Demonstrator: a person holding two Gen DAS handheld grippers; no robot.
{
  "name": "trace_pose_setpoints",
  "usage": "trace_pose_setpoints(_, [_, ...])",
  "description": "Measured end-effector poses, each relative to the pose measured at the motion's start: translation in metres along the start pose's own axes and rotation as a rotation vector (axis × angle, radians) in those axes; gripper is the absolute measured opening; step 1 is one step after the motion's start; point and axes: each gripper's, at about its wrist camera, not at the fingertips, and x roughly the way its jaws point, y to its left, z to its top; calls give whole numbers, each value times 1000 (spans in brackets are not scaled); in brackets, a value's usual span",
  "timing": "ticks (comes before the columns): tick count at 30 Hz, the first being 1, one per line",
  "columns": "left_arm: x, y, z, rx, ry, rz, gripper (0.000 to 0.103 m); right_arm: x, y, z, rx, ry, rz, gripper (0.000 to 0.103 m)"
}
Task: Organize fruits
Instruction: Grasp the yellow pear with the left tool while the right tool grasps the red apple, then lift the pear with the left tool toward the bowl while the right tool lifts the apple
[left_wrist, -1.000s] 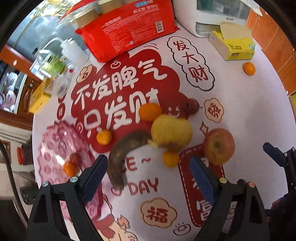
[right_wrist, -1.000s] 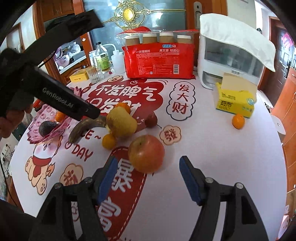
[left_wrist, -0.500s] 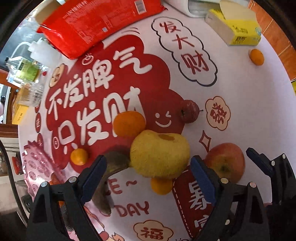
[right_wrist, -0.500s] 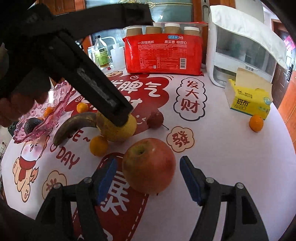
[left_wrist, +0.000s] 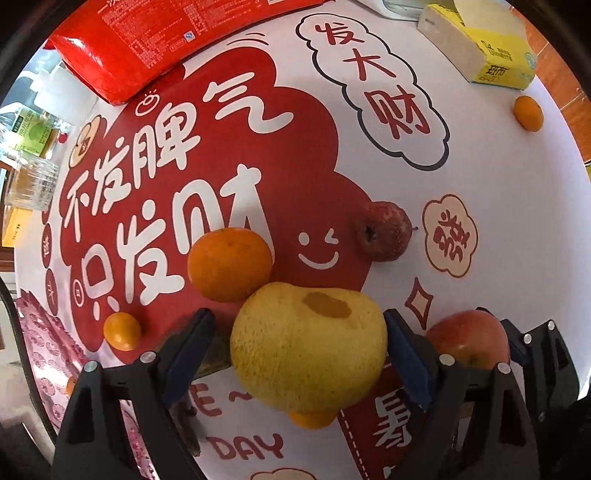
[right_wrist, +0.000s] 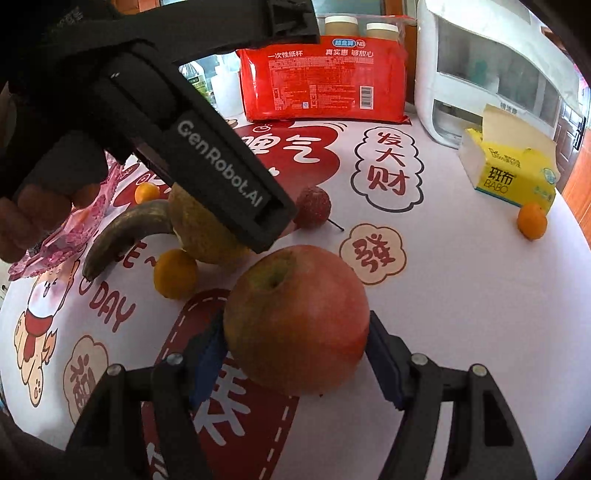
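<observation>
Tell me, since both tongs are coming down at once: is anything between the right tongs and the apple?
Nothing visible. The apple already sits between the right tongs' open pads. The left tongs are closing around the neighbouring pear.

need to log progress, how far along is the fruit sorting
Early stage. Done: a few small fruits seem to lie in the pink dish. In hand: the left tool is closing around the yellow pear; the right tool straddles the red apple, both fruits on the table. Left: the dark banana, the oranges, e.g., and the small red fruit.
</observation>
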Motion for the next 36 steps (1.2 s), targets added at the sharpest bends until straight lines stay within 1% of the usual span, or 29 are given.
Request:
trace_pose_setpoints(4, [4,0,2,-10,-9,-24,81,1,1,-1,-1,-15,-5,71])
trace_pose_setpoints(6, [7,4,3,-22,-19,-54,76,1,1,-1,-6,-19,-4,71])
trace_pose_setpoints(11, [7,7,5,-21,-51,-73,75,1,-1,-1,11,-28,6,68])
trace_pose_setpoints(15, [6,11,5,-15,-56,-76,74,1,-1,-1,9,-12,13,68])
trace_pose_setpoints(19, [-4,11,-5,-31,-71,-95,74,0,-3,1,28,11,44,68])
trace_pose_setpoints(26, [-38,12,-23,-35,-138,-120,74,-12,9,-8,4,47,59,68])
trace_pose_setpoints(33, [-76,23,-59,-103,-184,-158,74,-33,28,-20,-15,73,85,67])
trace_pose_setpoints(36, [-92,30,-80,-136,-202,-154,74,-41,37,-25,-21,88,87,67])
